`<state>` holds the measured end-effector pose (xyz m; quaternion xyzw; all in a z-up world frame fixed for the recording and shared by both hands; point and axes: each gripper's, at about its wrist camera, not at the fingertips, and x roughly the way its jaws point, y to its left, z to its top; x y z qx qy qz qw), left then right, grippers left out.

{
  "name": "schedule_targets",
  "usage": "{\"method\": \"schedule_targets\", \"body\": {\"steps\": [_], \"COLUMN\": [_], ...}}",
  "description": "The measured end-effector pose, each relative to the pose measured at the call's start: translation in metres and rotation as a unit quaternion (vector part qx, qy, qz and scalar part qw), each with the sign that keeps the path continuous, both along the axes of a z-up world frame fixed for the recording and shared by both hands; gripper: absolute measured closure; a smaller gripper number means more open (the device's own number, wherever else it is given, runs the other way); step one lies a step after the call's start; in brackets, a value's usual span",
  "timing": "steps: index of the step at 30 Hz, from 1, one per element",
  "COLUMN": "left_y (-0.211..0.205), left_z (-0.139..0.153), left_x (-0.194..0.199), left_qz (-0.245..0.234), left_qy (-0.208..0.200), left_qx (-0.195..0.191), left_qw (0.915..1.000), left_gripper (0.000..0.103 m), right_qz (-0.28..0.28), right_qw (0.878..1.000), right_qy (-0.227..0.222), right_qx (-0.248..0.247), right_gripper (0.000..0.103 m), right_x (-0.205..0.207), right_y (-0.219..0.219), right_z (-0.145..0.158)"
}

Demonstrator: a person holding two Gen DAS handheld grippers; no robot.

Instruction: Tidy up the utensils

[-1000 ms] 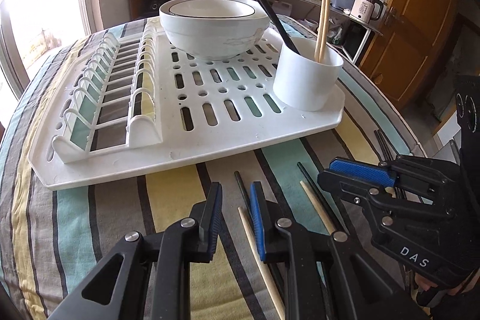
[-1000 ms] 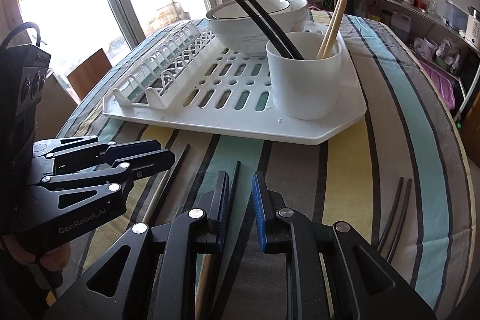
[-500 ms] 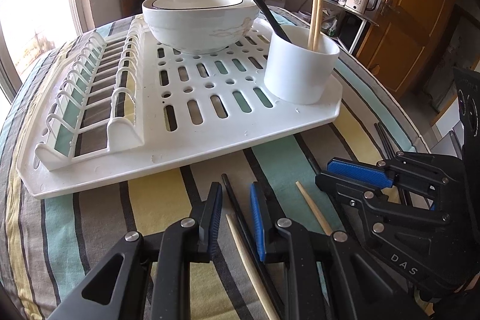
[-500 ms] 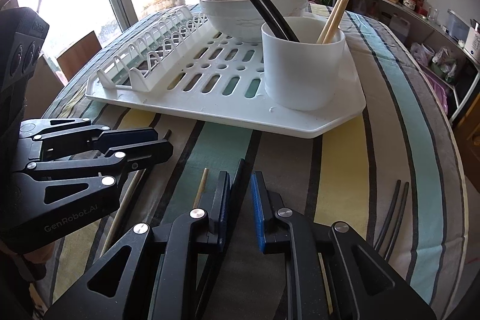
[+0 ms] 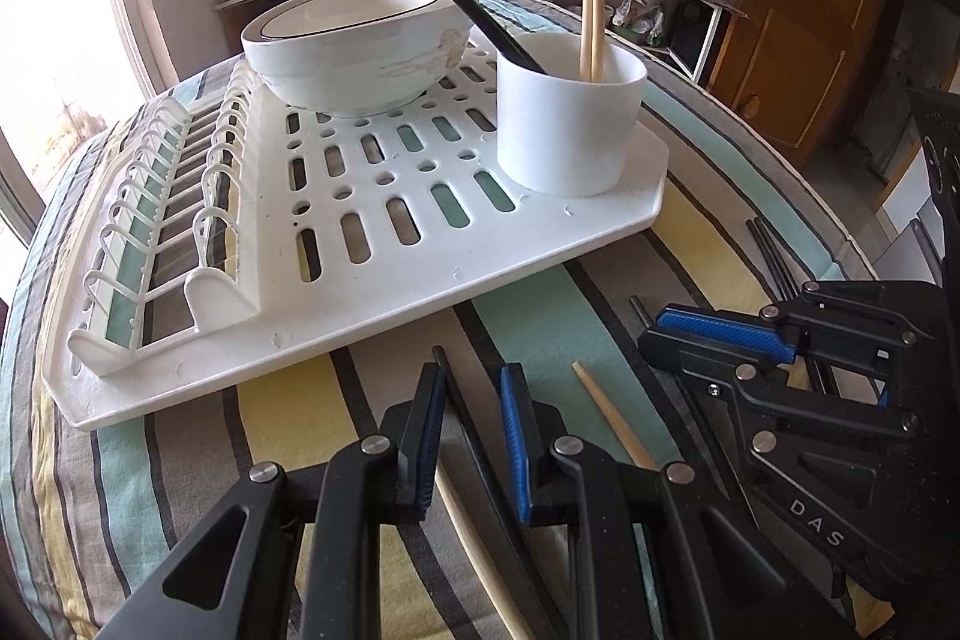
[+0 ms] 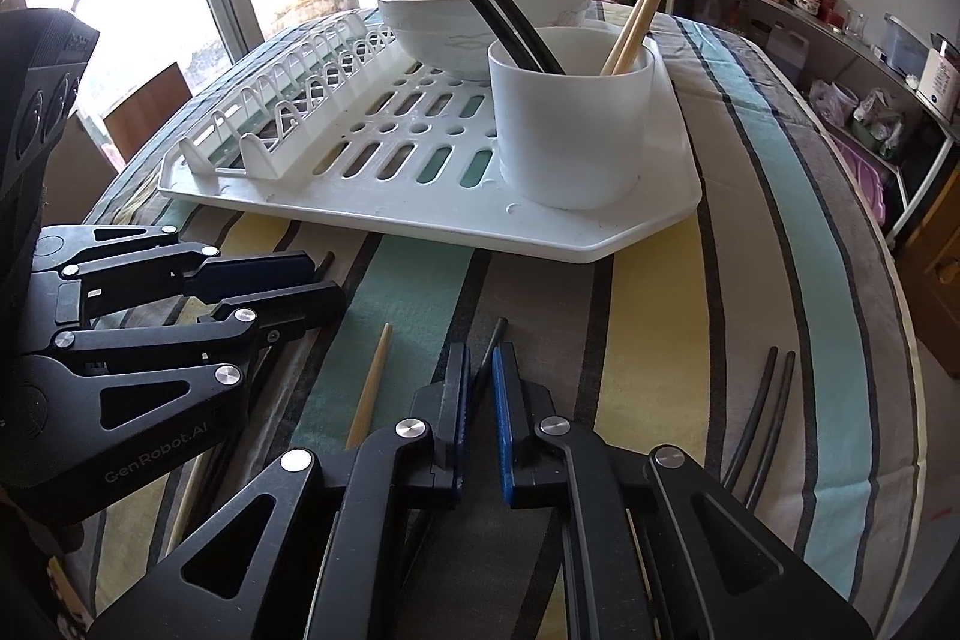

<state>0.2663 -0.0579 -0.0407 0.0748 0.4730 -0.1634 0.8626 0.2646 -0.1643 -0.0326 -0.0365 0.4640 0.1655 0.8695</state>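
Observation:
A white cup [image 5: 570, 124] [image 6: 570, 124] stands on the white drying rack [image 5: 360, 244] [image 6: 432, 214] and holds black and wooden chopsticks. Loose chopsticks lie on the striped cloth in front of the rack. My left gripper [image 5: 471, 436] [image 6: 288, 286] is low over the cloth with its jaws apart around a black chopstick [image 5: 462, 400]. A wooden chopstick [image 5: 606, 412] [image 6: 369, 388] lies between the two grippers. My right gripper [image 6: 477, 412] [image 5: 654, 334] has its jaws nearly closed around another black chopstick [image 6: 489, 346].
A white bowl [image 5: 354, 40] [image 6: 480, 10] sits at the back of the rack. Two more black chopsticks [image 6: 762, 418] [image 5: 771, 256] lie on the cloth at the right. The table edge drops off at the right, with shelves and a wooden door beyond.
Both grippers have moved forward and lower toward the rack. The left jaws now straddle a black chopstick, and the right jaws have narrowed around another black chopstick.

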Motion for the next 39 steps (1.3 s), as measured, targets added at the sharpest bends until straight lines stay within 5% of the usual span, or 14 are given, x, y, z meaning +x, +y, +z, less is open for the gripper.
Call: {"method": "schedule_targets", "body": {"steps": [10,17,26,39], "left_y": [-0.006,0.002,0.022,0.051], "left_z": [-0.001,0.01,0.081,0.178], "left_x": [-0.015,-0.012,-0.027,-0.078], "left_qz": [0.012,0.015,0.027,0.031], "left_qy": [-0.025,-0.019,-0.085,-0.193], "left_qx": [0.013,-0.017,-0.066,-0.118], "left_qw": [0.9995,0.9996,0.9938,0.9736], "left_gripper": [0.097,0.099,0.099,0.1], "right_qz": [-0.005,-0.011,-0.02,-0.029], "right_qw": [1.0,0.999,0.995,0.976], "right_qy": [-0.003,-0.019,-0.081,-0.197], "right_qx": [0.003,0.027,0.061,0.089], "right_gripper": [0.098,0.098,0.099,0.099], "right_x": [-0.001,-0.004,-0.016,-0.058], "right_y": [0.0,-0.009,-0.023,-0.038], "right_z": [0.0,0.013,0.062,0.142]}}
